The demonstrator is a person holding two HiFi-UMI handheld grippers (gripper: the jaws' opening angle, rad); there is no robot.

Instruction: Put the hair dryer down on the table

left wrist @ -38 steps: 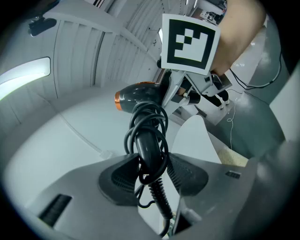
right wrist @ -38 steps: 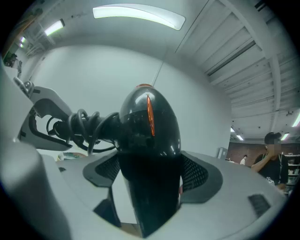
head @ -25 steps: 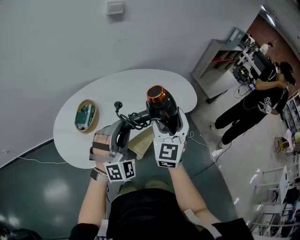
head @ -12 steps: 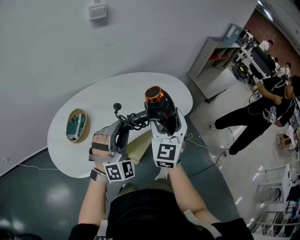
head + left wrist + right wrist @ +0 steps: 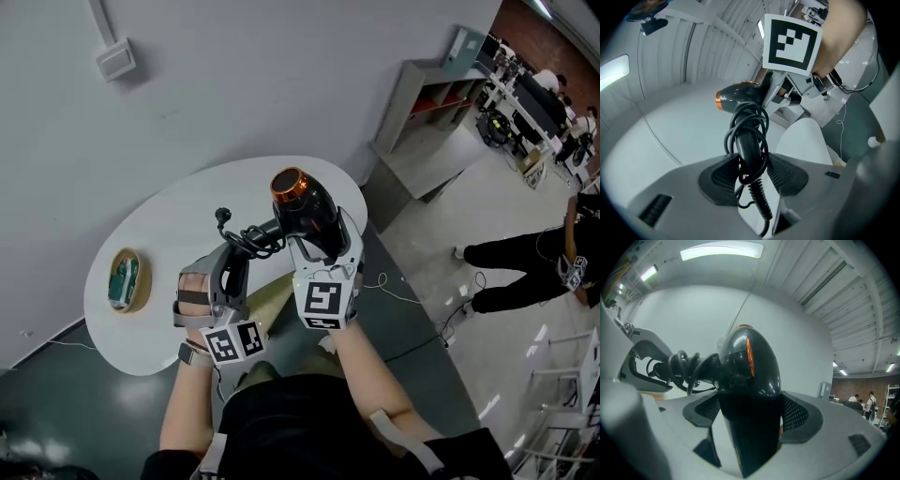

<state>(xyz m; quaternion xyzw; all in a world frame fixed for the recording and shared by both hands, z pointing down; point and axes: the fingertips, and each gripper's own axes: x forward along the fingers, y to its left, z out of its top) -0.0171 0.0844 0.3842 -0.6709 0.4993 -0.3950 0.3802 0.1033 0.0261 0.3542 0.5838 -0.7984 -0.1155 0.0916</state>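
A black hair dryer [image 5: 307, 204] with an orange nozzle ring is held in the air over the near edge of a white oval table [image 5: 178, 220]. My right gripper [image 5: 321, 246] is shut on the dryer's body [image 5: 749, 371], which fills the gap between its pads. My left gripper [image 5: 234, 261] is shut on the handle [image 5: 749, 146], which has the black cord wound round it. The plug [image 5: 222, 215] sticks up from the coil. The nozzle [image 5: 723, 98] points away, toward the wall.
A round tan bowl [image 5: 124, 279] with green contents sits at the table's left end. A tan seat [image 5: 270, 296] shows below the grippers. A grey shelf unit [image 5: 427, 103] stands at the right, a thin cable [image 5: 398, 292] lies on the floor, and a person [image 5: 530, 272] stands further right.
Both grippers keep the same hold on the dryer. The head view has swung, so table and bowl sit lower left in the picture. The people at the right have moved.
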